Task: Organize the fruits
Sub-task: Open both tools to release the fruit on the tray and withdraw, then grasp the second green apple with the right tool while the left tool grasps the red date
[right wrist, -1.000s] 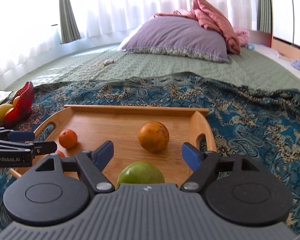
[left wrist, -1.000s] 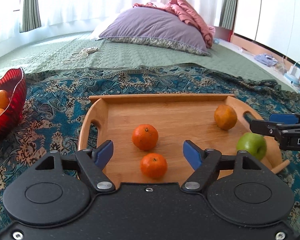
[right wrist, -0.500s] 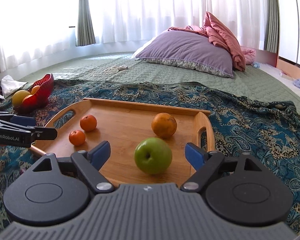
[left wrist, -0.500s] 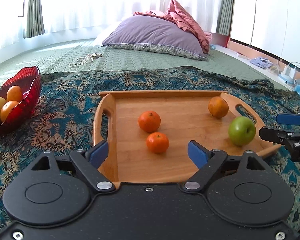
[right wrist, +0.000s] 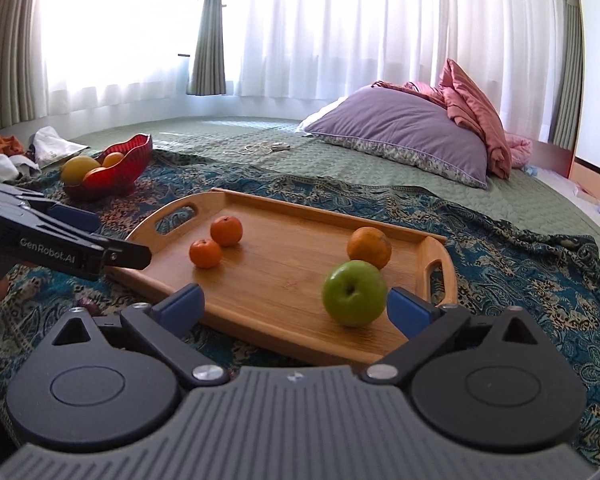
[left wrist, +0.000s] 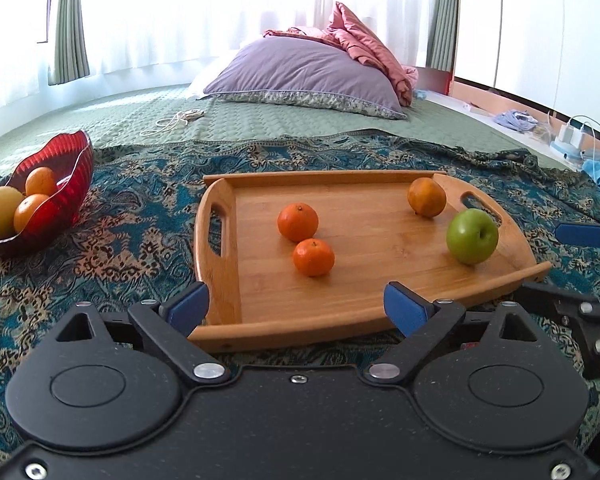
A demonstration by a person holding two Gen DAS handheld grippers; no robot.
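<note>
The left claw [left wrist: 296,308] is wide open and holds nothing. It touches nothing; its blue tips hang just in front of the near edge of the tray [left wrist: 380,312]. The right claw [right wrist: 294,308] is wide open and empty too, also just short of the tray. Right ahead of the right claw, close to its right tip, sits a green apple [right wrist: 354,294]. Just behind the apple is an orange [right wrist: 369,247]. Ahead of the left claw are two small oranges [left wrist: 313,257], near each other. Far off to the left, on the blanket [left wrist: 120,240], is a red bowl [left wrist: 66,188] with three fruits already in it. So it looks like some of the job is done. Four fruits are on the tray, and I think they go in the bowl next.
</note>
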